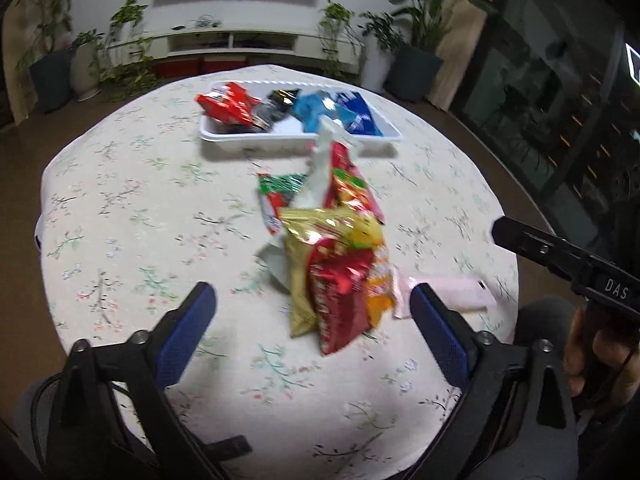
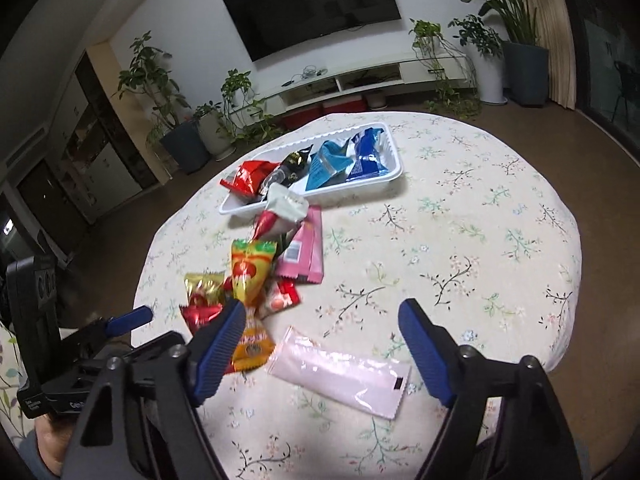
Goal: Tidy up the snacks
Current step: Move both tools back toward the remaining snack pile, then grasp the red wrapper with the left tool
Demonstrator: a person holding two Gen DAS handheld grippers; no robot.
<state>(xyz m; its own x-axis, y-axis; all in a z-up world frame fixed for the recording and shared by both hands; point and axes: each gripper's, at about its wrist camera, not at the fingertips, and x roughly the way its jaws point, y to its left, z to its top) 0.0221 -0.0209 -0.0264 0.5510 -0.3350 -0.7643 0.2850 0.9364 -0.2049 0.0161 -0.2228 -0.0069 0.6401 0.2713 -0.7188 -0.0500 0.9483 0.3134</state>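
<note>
Both hand-held grippers, left [image 1: 312, 316] and right [image 2: 322, 344], gape empty; nearest the white tray [image 2: 394, 174], the overlapping snack pile [image 1: 340, 264] risks a double pick.

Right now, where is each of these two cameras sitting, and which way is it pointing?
Left wrist view: on the left gripper, aimed across the table at the snack pile and white tray; its blue fingers and the person's other hand show.
Right wrist view: on the right gripper, aimed at the pale pink packet and the tray; the left gripper shows at its left.
Shared: tray, pile, pink packet, TV wall.
</note>
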